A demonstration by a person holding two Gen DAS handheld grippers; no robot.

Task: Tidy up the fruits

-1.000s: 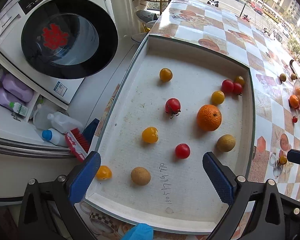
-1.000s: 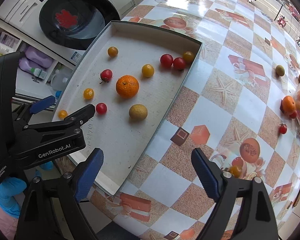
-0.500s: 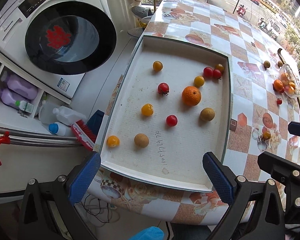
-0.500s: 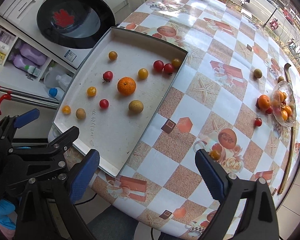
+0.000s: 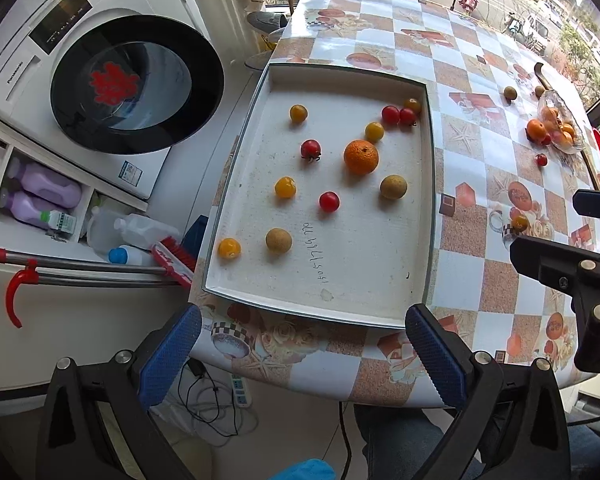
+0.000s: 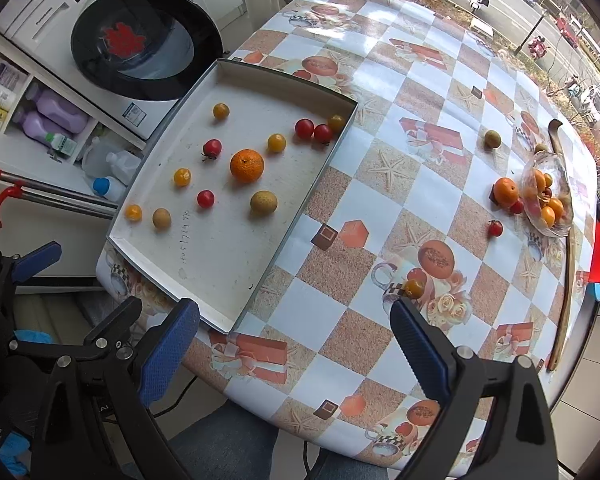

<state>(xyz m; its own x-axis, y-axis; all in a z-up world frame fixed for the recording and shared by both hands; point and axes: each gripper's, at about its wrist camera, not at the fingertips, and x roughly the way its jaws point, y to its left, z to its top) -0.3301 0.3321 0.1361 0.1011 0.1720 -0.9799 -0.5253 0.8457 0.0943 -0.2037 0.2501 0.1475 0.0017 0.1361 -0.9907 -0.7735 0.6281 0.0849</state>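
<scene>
1. Both hand-held grippers hang off the near edge of the table: the left gripper (image 5: 300,356) has its blue pads spread wide with nothing between them, and the right gripper (image 6: 296,344) is just as wide and empty.
2. Beneath them, the table (image 6: 400,184) wears a checkered cloth printed with starfish and fruit.
3. On its left part lies the white tray (image 5: 374,280), shallow-walled, with handwriting on its floor.
4. Inside the tray, the orange (image 5: 361,157) sits near the middle, a brown round fruit (image 5: 393,187) just beside it.
5. Small red and yellow tomatoes are scattered around them; a red tomato (image 5: 329,201) lies near the centre, a yellow tomato (image 5: 229,248) close to the near left corner.
6. Far right, a glass bowl (image 6: 556,226) holds more fruit, with a second orange (image 6: 506,191) touching its side.
</scene>
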